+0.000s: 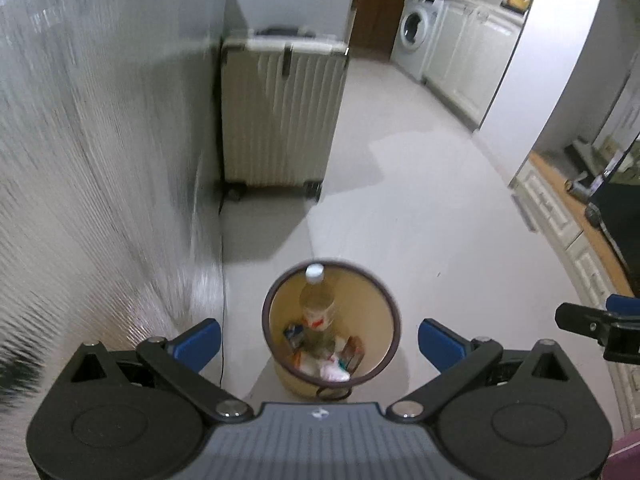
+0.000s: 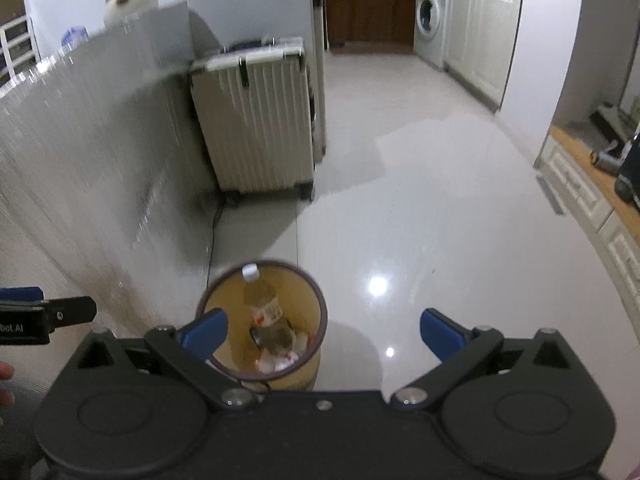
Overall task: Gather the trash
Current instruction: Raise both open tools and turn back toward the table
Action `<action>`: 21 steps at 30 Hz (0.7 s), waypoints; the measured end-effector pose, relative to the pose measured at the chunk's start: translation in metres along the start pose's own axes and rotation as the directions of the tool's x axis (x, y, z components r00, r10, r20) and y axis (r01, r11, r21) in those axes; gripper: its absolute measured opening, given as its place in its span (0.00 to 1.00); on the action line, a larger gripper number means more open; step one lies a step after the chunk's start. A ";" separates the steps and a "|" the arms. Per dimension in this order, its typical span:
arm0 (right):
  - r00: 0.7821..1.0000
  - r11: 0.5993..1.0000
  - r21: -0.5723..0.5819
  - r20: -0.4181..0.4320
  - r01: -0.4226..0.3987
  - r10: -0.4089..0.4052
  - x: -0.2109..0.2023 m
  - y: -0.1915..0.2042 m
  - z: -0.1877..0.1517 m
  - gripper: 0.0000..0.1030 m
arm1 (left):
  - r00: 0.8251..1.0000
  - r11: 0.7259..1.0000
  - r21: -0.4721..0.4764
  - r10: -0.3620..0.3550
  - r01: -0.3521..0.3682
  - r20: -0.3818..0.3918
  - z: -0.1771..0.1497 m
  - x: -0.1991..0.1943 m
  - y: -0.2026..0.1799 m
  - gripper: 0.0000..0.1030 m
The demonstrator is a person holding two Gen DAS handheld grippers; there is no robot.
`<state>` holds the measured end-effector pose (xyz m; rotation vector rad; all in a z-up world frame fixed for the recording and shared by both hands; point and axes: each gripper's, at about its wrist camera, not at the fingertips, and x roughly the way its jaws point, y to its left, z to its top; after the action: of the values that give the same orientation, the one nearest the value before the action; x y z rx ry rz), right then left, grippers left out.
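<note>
- Standing on the shiny white floor (image 2: 440, 220) is a round tan trash bin with a dark rim (image 1: 276, 308), near the grey wall (image 1: 100, 160).
- A clear plastic bottle with a white cap (image 1: 318, 304) stands up inside the bin, on top of crumpled wrappers and paper (image 1: 334, 368).
- The left gripper (image 1: 319, 340) hangs over the bin, its blue fingers (image 1: 200, 342) wide apart and holding nothing.
- The right gripper (image 2: 323, 332) is spread wide too, with nothing in it.
- A ribbed cream suitcase (image 1: 280, 116) stands farther back by the wall.
</note>
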<state>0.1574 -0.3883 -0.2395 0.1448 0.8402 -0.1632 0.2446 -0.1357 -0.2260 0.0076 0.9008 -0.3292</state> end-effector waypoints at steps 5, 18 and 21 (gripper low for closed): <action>0.995 1.000 0.014 0.099 0.000 -0.002 -0.052 -0.003 0.014 1.00 | 0.995 1.000 0.022 -0.020 0.018 0.099 0.014 -0.046 -0.014 1.00; 0.951 1.000 0.022 0.308 0.009 -0.015 -0.161 0.001 0.036 1.00 | 0.950 0.996 0.085 -0.065 0.041 0.306 0.024 -0.165 -0.037 1.00; 0.938 1.000 0.010 0.347 0.009 -0.012 -0.183 0.010 0.039 1.00 | 0.940 0.995 0.095 -0.068 0.038 0.334 0.023 -0.187 -0.032 1.00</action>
<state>0.0676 -0.3704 -0.0759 0.1148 0.4870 -0.1955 0.1459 -0.1175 -0.0637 0.0076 0.5460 -0.4061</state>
